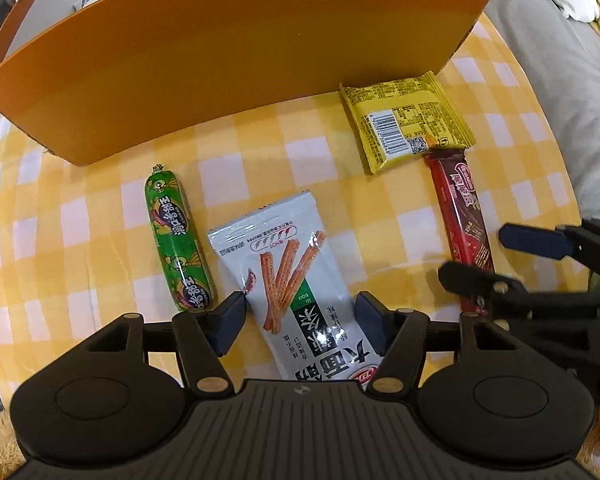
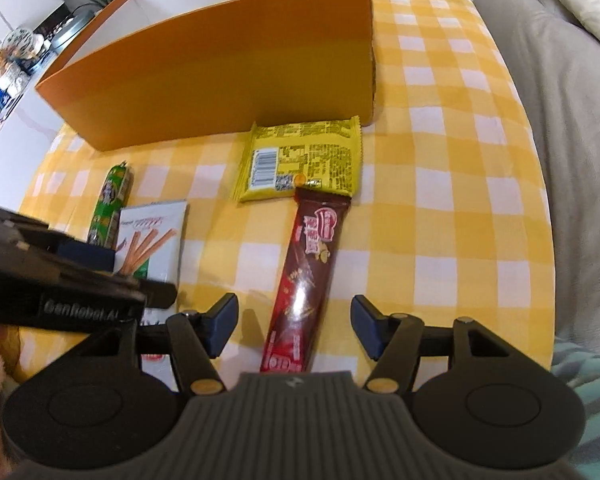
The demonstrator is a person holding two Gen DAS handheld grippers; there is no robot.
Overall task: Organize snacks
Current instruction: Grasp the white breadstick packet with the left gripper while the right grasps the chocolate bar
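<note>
Left hand-held gripper (image 1: 300, 316) points down over the white spicy-stick packet (image 1: 292, 284) – jaws wide, astride its width, pads not pressing. Right hand-held gripper (image 2: 292, 326) likewise straddles the red wafer bar (image 2: 306, 284), gripping nothing. Both packs lie lengthwise toward the orange box (image 2: 220, 80); checked tabletop (image 2: 440, 200) is bare to the right.
</note>
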